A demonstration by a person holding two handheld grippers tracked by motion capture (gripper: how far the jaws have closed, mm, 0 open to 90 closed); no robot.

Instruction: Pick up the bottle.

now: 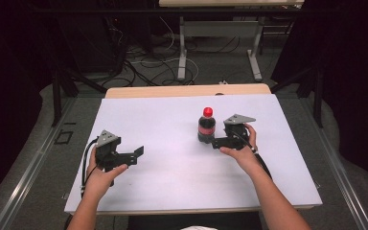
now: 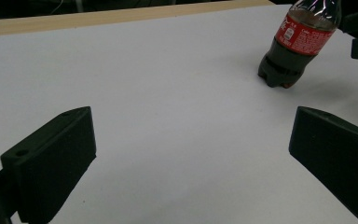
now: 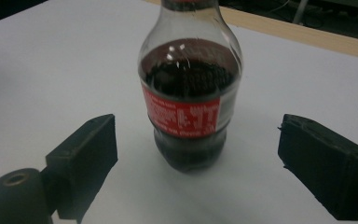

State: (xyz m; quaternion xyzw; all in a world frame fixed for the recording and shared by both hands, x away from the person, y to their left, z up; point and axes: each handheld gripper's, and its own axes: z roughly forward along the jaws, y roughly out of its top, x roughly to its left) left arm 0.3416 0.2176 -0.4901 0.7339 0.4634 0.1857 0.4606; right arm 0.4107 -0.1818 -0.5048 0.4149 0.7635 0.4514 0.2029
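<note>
A small cola bottle (image 1: 206, 127) with a red cap and a red label stands upright on the white board (image 1: 172, 172), right of centre. My right gripper (image 1: 214, 142) is at its base, pointing left. In the right gripper view the bottle (image 3: 189, 102) stands just ahead of and between the two black jaws, which are spread to either side with gaps and do not touch it; the right gripper (image 3: 200, 137) is open. My left gripper (image 1: 136, 155) rests at the board's left, open with nothing between its jaws (image 2: 191, 158). The bottle (image 2: 298, 42) shows far off at the upper right of the left gripper view.
The white board lies on a wooden table whose far edge (image 1: 187, 90) shows behind it. Beyond are table legs (image 1: 182, 48) and floor cables (image 1: 148, 62). Dark curtains close off both sides.
</note>
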